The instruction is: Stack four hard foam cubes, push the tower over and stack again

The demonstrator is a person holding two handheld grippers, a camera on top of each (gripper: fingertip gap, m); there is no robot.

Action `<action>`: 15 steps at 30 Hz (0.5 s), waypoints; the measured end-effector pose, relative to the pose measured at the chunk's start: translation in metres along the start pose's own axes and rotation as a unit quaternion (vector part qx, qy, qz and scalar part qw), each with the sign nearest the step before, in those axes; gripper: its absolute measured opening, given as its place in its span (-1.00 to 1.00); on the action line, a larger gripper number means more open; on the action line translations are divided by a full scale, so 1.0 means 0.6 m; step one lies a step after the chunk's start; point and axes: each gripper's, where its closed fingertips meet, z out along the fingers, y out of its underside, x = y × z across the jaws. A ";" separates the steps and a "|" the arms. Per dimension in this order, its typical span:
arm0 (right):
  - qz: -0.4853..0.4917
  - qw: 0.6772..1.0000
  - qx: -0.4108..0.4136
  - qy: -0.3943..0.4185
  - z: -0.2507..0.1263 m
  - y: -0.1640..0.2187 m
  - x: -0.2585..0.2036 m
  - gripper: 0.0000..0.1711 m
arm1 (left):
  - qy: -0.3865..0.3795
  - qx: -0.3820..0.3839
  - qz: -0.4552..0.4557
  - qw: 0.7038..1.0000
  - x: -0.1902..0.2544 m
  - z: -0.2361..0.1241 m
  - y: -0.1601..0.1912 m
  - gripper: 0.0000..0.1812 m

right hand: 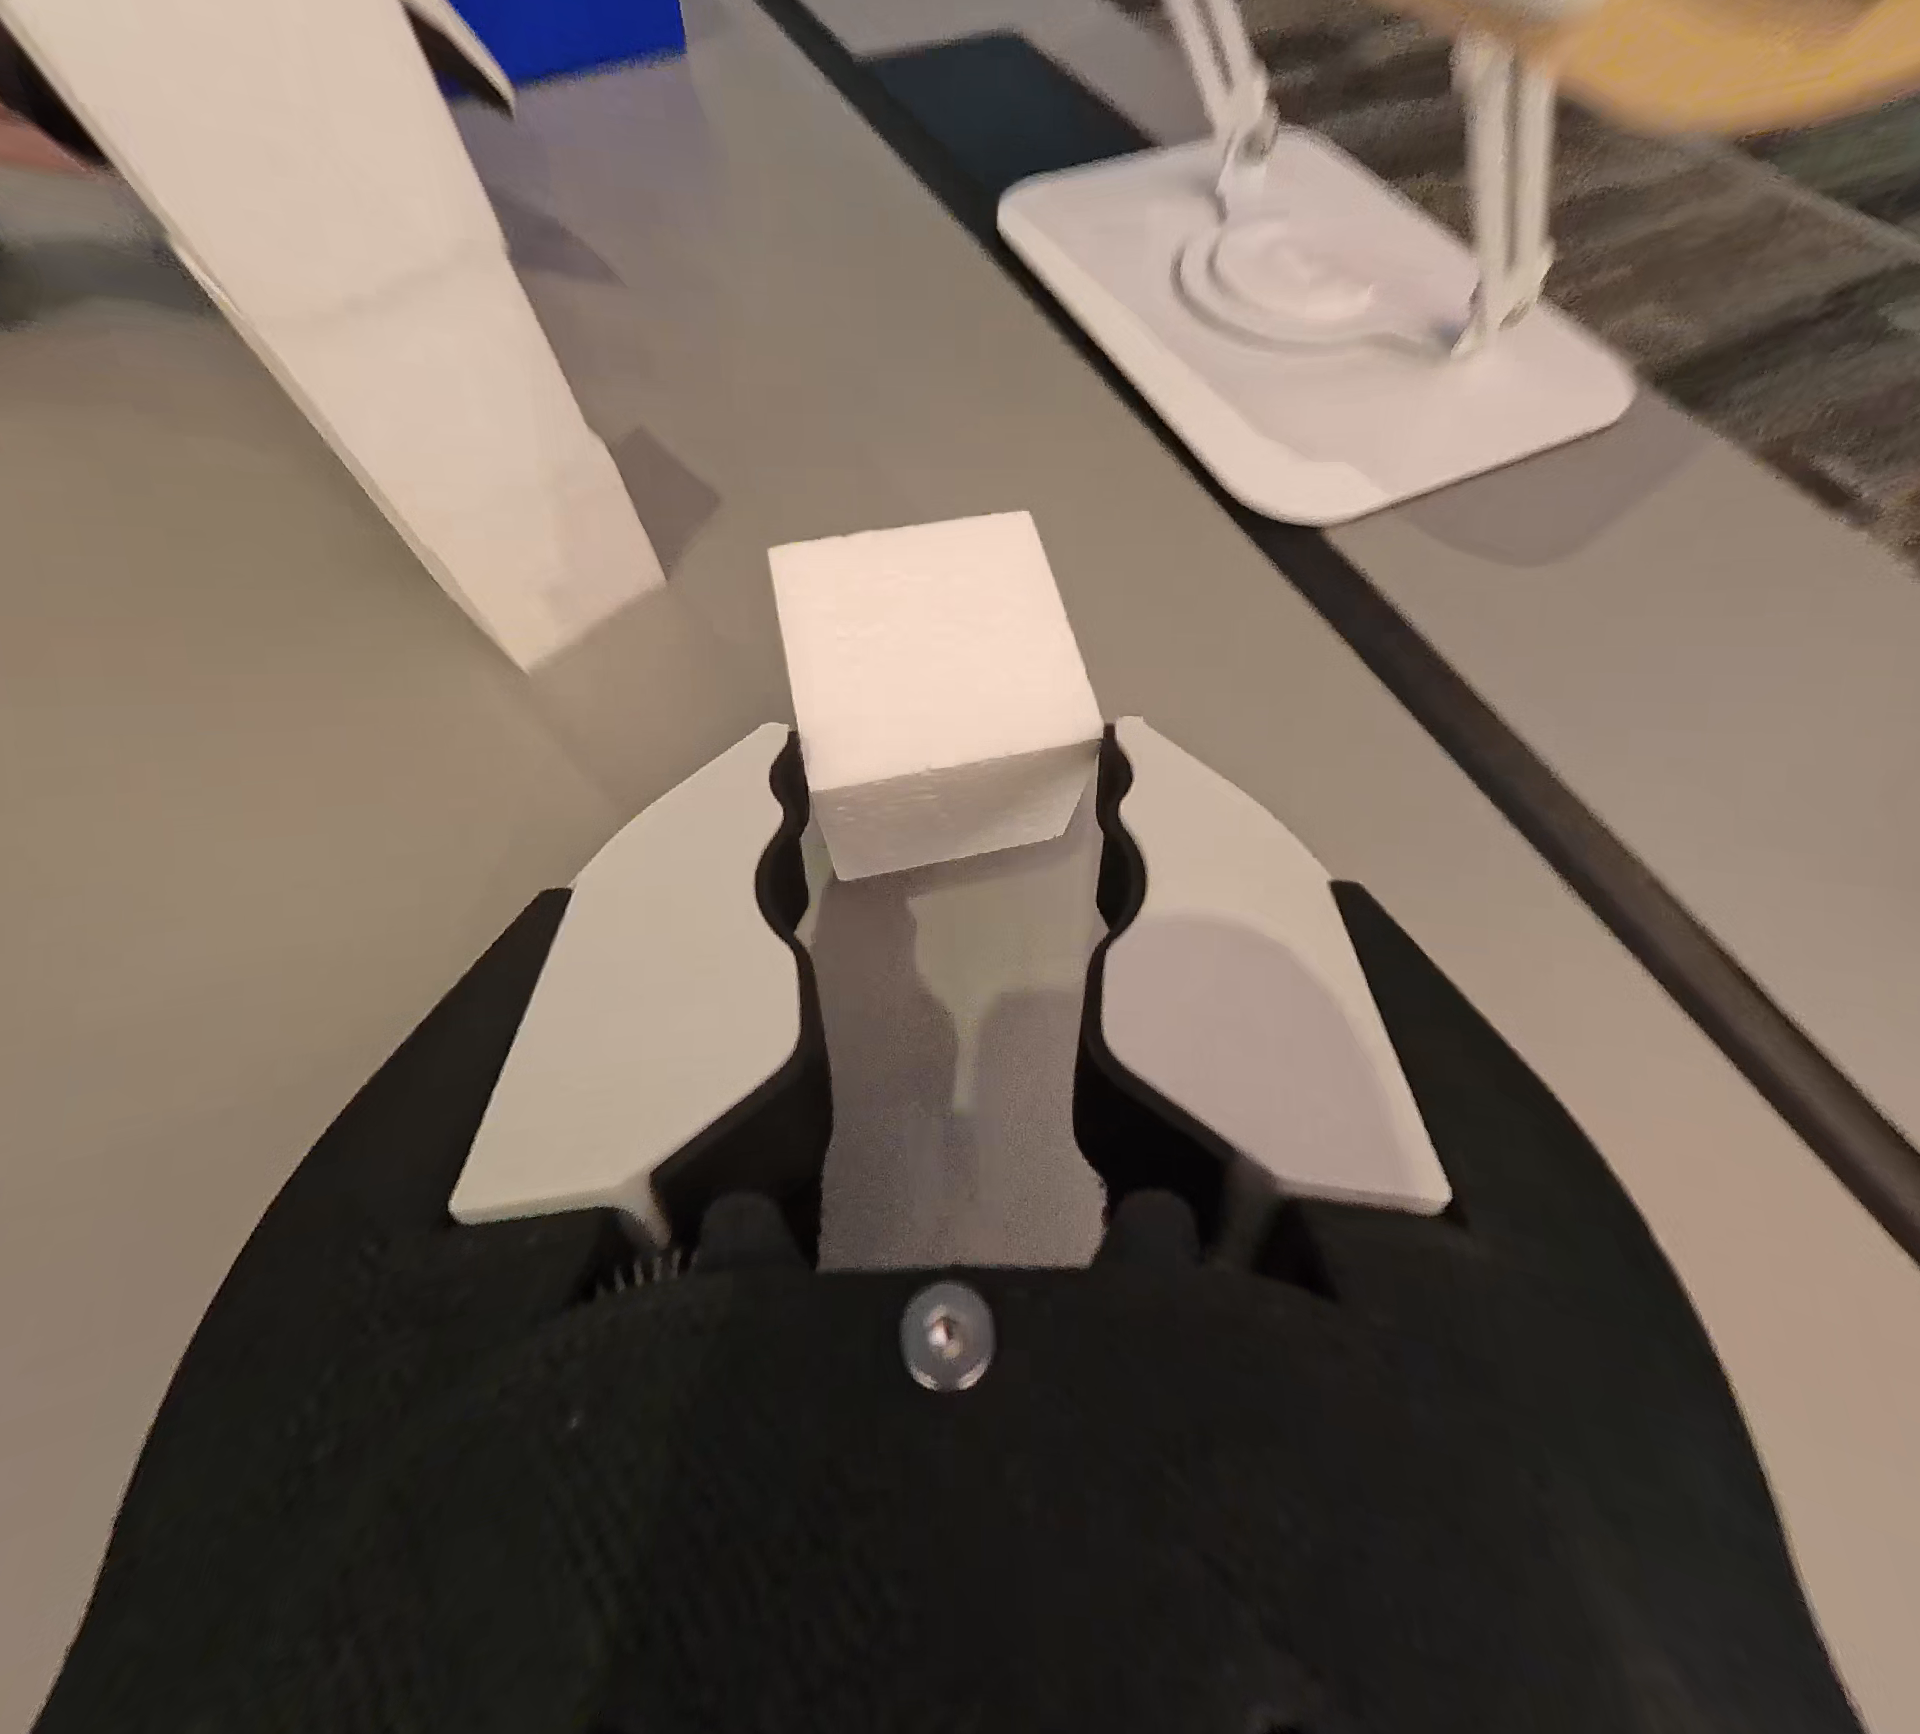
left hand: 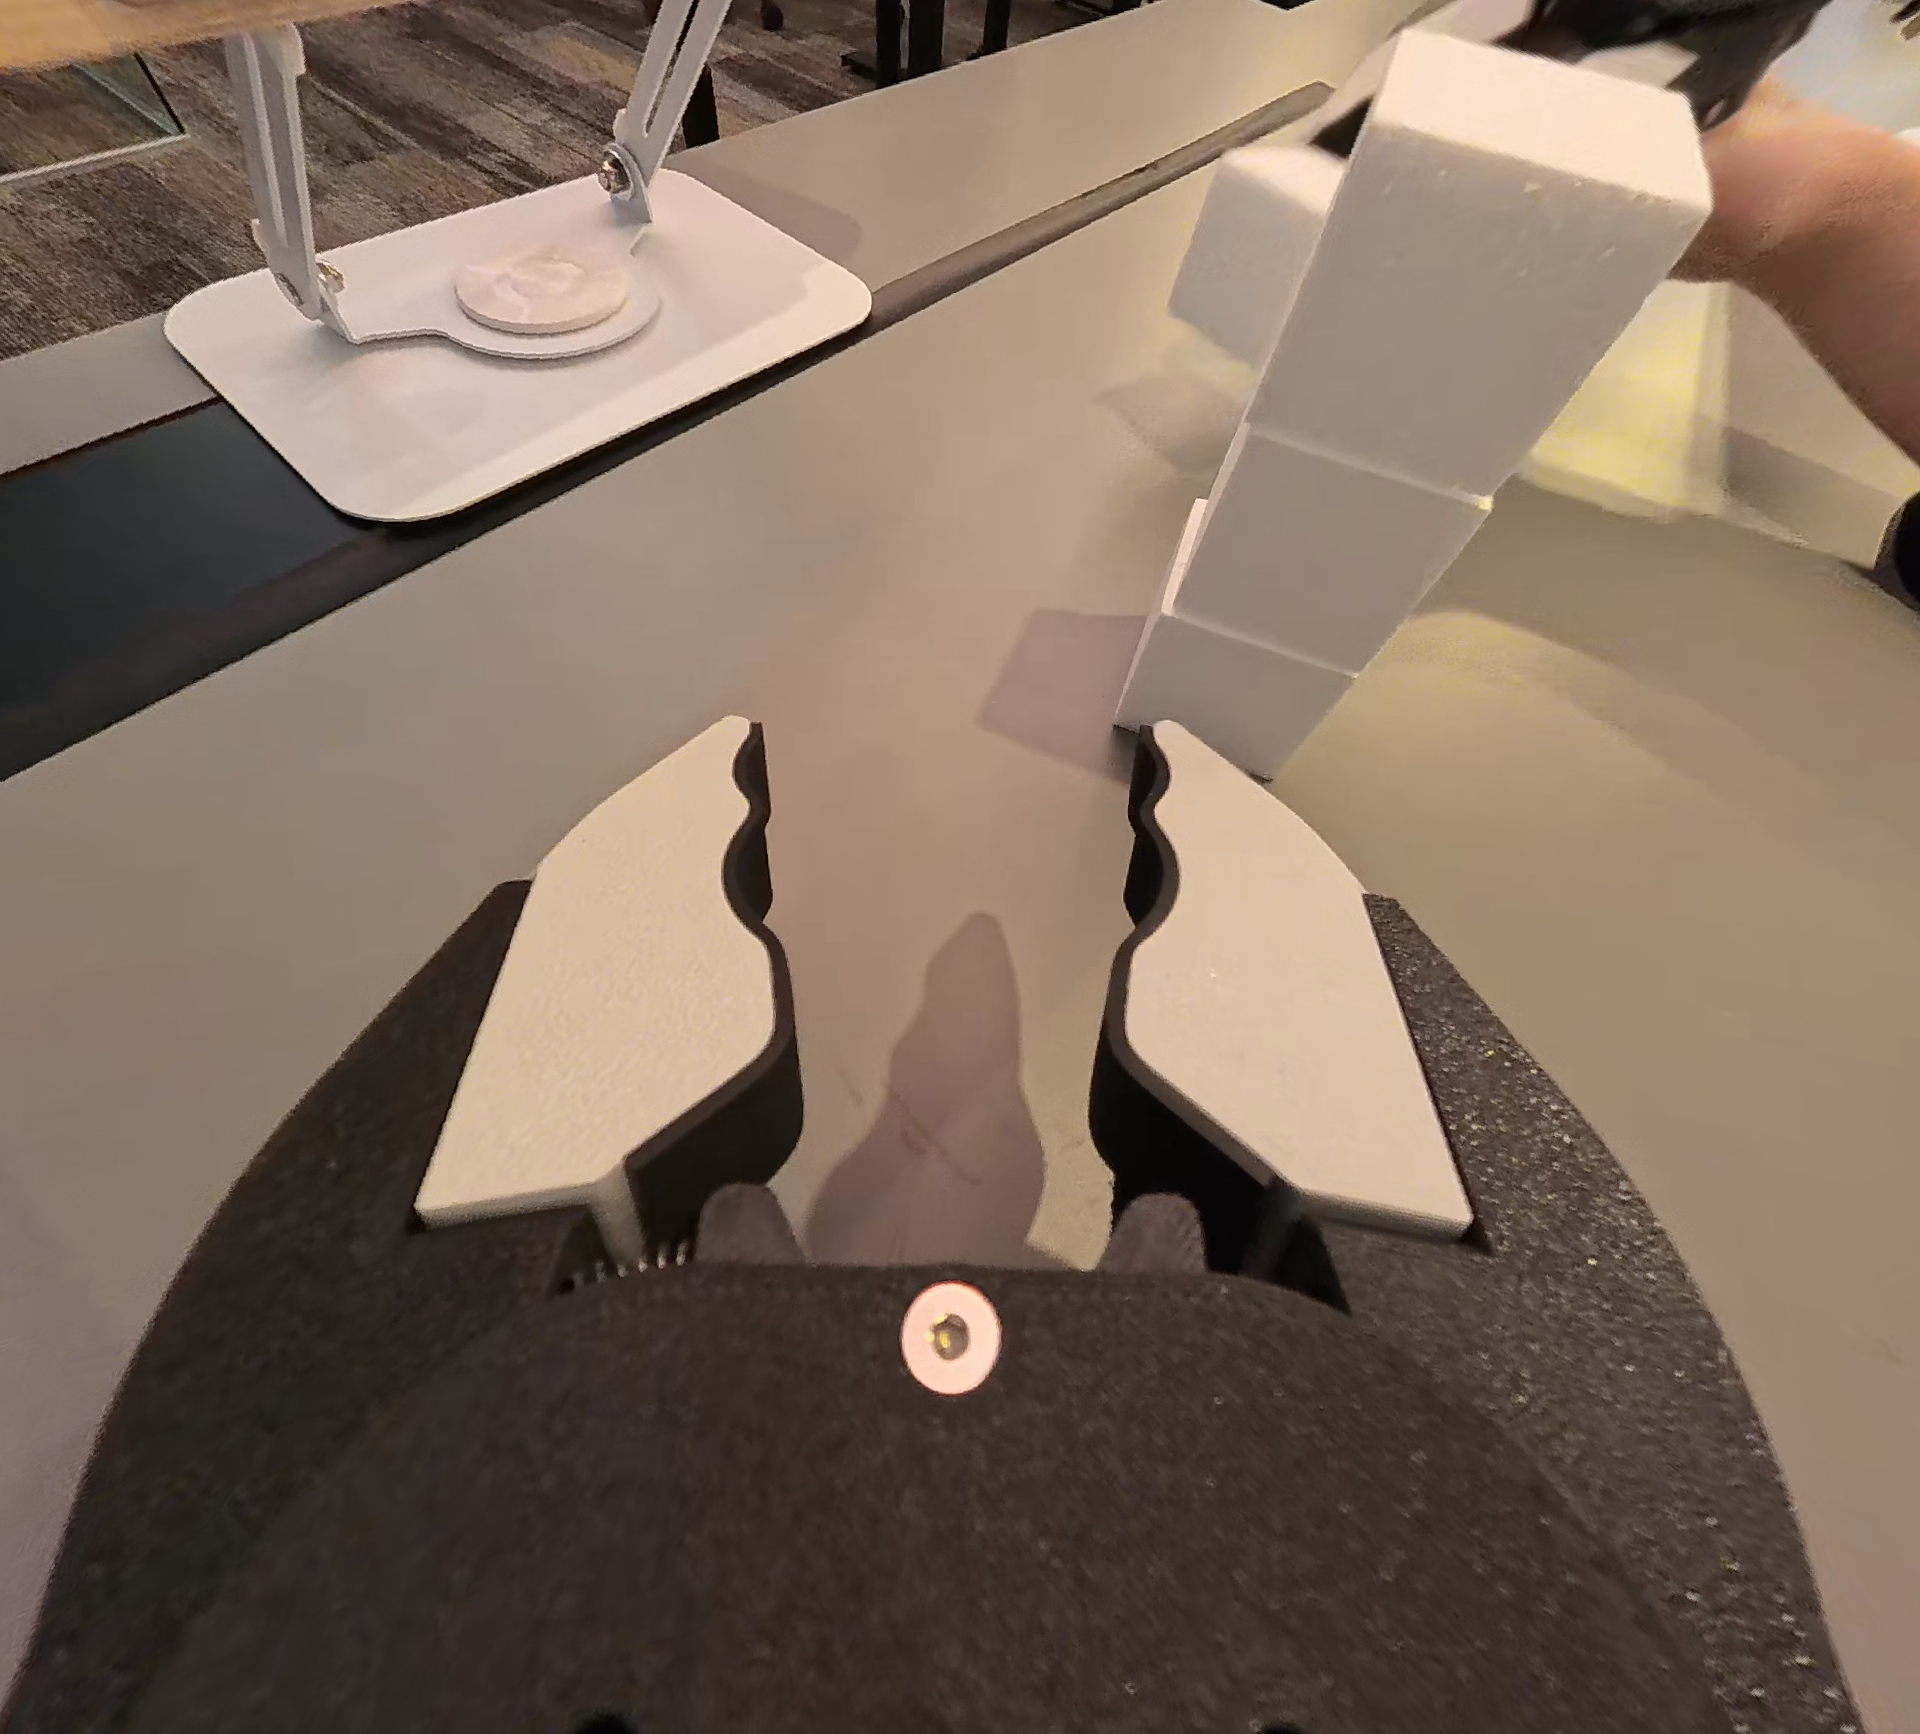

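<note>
Right tool grips fourth foam cube between fingertips, above tabletop. Three-cube tower ahead-left of it, ahead-right of left tool, which is spread, empty. Judged: first stack nearly complete; topping, toppling, restacking remain.

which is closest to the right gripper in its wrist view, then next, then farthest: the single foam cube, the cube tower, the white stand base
1. Single foam cube, between the right gripper fingertips.
2. Cube tower, ahead on the left.
3. White stand base, ahead on the right, farthest.
</note>
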 end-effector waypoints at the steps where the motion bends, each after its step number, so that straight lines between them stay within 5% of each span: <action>1: 0.003 1.000 0.019 0.008 -0.013 -0.027 -0.003 -0.36 | -0.001 0.003 -0.002 1.000 -0.001 -0.001 -0.002 -0.26; 7: 0.071 0.987 0.139 -0.038 -0.078 -0.241 -0.111 -0.36 | -0.005 -0.006 -0.005 1.000 -0.005 0.001 0.004 -0.27; 15: 0.107 0.989 0.076 0.066 -0.012 -0.283 -0.196 -0.37 | -0.032 -0.019 -0.004 0.999 -0.016 0.001 0.010 -0.28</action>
